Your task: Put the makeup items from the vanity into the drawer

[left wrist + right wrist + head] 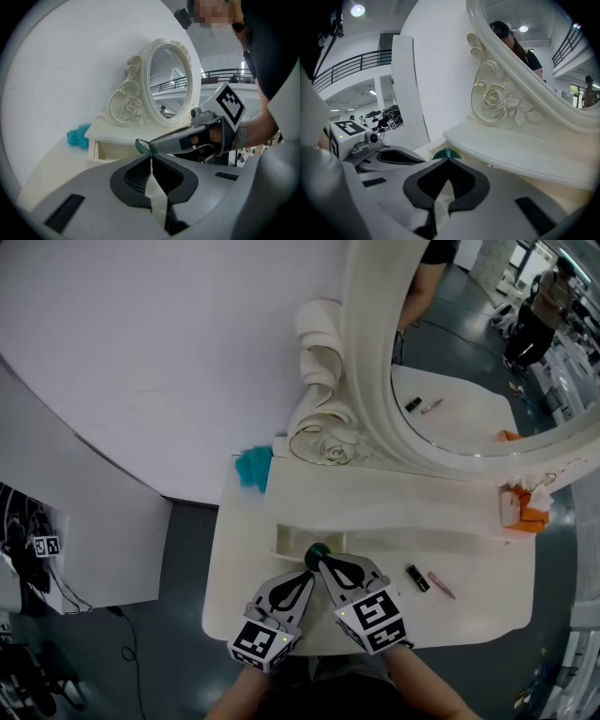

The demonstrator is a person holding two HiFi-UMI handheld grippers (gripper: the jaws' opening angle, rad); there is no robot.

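My right gripper (322, 563) (447, 158) is shut on the edge of a small dark green round item (317, 553) (446, 153), held over the open drawer (292, 542) (100, 151) under the vanity's shelf. Just left of it, my left gripper (308, 577) (150, 155) is shut with nothing in it, its tip almost touching the right gripper (187, 138). A black lipstick (417, 578) and a thin pink stick (441, 585) lie on the vanity top (469, 615) to the right of the grippers.
An ornate white oval mirror (375, 381) stands at the back of the vanity. A teal tuft (253, 468) (78, 135) lies at the shelf's left end, and a white and orange box (520, 509) at its right end. Grey floor lies to the left.
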